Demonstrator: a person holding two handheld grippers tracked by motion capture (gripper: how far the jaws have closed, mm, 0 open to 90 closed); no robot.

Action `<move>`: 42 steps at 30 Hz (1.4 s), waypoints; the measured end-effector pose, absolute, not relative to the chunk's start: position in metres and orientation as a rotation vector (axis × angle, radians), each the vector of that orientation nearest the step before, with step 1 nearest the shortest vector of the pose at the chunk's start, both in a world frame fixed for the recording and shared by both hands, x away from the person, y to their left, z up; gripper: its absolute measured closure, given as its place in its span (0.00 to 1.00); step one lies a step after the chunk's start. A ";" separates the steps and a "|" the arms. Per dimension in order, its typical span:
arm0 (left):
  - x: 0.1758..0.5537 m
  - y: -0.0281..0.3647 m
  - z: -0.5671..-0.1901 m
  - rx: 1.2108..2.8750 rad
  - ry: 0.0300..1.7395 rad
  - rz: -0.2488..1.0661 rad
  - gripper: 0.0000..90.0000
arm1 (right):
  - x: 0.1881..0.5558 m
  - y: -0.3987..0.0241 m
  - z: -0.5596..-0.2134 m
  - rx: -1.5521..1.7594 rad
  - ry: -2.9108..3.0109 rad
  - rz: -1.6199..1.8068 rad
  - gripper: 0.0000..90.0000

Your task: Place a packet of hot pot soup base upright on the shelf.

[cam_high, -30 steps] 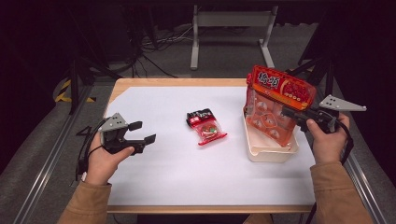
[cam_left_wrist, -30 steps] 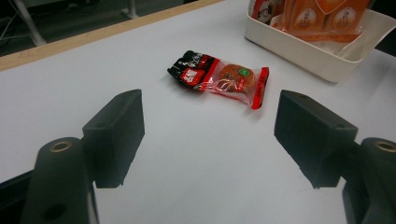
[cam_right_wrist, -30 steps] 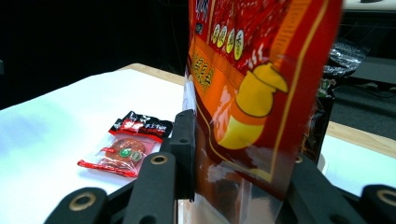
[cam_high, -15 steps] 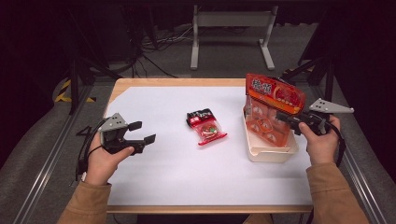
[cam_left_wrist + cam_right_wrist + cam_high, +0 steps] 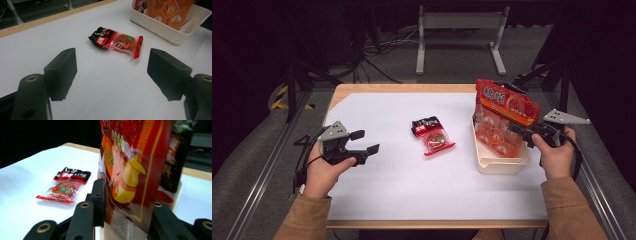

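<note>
At the left, the left gripper [image 5: 368, 142] is held with jaws spread and empty above the table [image 5: 377, 195], a small packet [image 5: 432, 136] lies at mid-table, and at the right a red bag [image 5: 504, 120] is clamped upright by the right gripper [image 5: 518, 131] in the tray [image 5: 499, 164].

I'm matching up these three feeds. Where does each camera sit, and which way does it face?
High view: above the person's side, looking forward and down on the table; both hands and sleeves show.
Left gripper view: rides the left gripper, looking between its open jaws at the small snack packet.
Right gripper view: rides the right gripper, clamped on the large red snack bag.
All three share the packet.
</note>
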State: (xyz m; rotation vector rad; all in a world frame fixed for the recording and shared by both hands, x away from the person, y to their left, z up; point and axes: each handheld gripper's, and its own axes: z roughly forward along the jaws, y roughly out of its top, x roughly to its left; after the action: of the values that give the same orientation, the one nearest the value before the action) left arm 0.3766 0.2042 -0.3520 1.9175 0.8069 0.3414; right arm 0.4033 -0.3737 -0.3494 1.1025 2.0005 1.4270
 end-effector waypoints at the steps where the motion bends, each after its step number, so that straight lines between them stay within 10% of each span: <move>1: 0.377 0.204 -0.352 1.920 0.801 0.346 0.28 | 0.403 -0.376 -0.351 1.117 1.995 1.420 0.78; 14: 0.378 0.204 -0.353 1.925 0.807 0.333 0.28 | 0.400 -0.384 -0.356 1.175 1.990 1.361 0.74; 25: 0.378 0.204 -0.354 1.918 0.816 0.329 0.27 | 0.393 -0.386 -0.356 1.204 1.925 1.375 0.35; 42: 0.379 0.204 -0.354 1.928 0.811 0.334 0.26 | 0.342 -0.378 -0.342 1.128 1.956 1.255 0.30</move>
State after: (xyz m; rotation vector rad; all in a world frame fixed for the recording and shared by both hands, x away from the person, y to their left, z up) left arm 0.3791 0.2036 -0.3543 1.9277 0.8112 0.3343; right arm 0.3420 -0.3784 -0.3420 1.1280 1.9558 1.2551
